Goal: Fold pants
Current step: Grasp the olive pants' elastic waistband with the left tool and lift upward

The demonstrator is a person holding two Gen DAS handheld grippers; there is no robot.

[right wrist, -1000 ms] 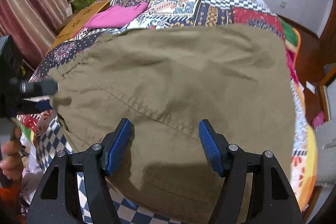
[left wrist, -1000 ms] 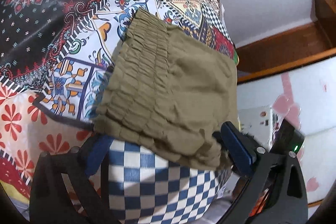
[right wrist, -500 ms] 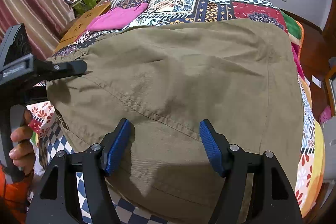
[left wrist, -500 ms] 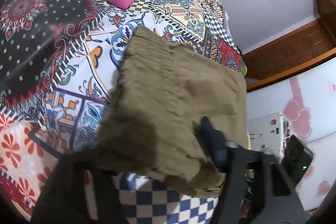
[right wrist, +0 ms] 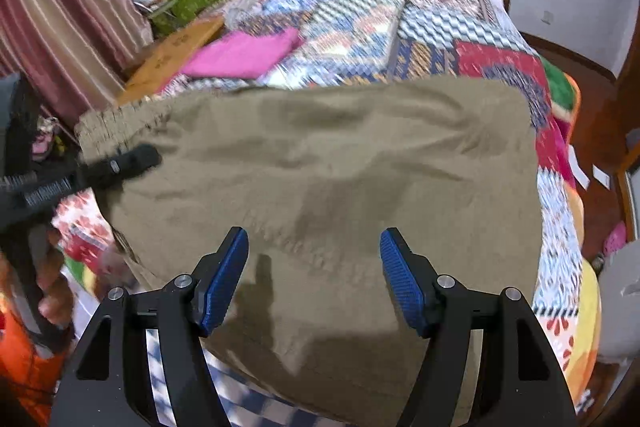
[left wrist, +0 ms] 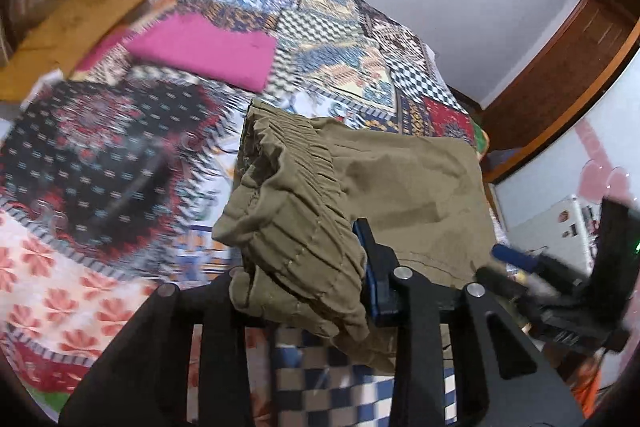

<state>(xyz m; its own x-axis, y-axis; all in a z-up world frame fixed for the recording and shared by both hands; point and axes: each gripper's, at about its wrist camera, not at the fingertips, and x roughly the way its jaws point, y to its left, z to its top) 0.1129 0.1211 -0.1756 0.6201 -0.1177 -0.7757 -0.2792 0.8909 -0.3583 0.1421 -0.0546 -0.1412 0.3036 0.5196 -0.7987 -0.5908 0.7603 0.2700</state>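
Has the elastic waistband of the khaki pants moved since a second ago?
Yes. The waistband has bunched up off the patchwork bedspread as the left gripper has just been closing on it; earlier it lay flat.

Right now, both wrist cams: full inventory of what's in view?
olive-khaki cloth pants: one, near end of bed, elastic waistband bunched between left gripper's pads.
folded magenta cloth: one, far left on bed.
multicoloured patchwork bedspread: one, covers bed.
brown cardboard box: one, left of bed.
green box with clutter: one pile, far left corner.
striped maroon curtain: one, left wall.
left gripper: black, blue pads, jaws just closed on waistband.
right gripper: black, blue pads, open over pants.
hand: one, holding left gripper's handle.
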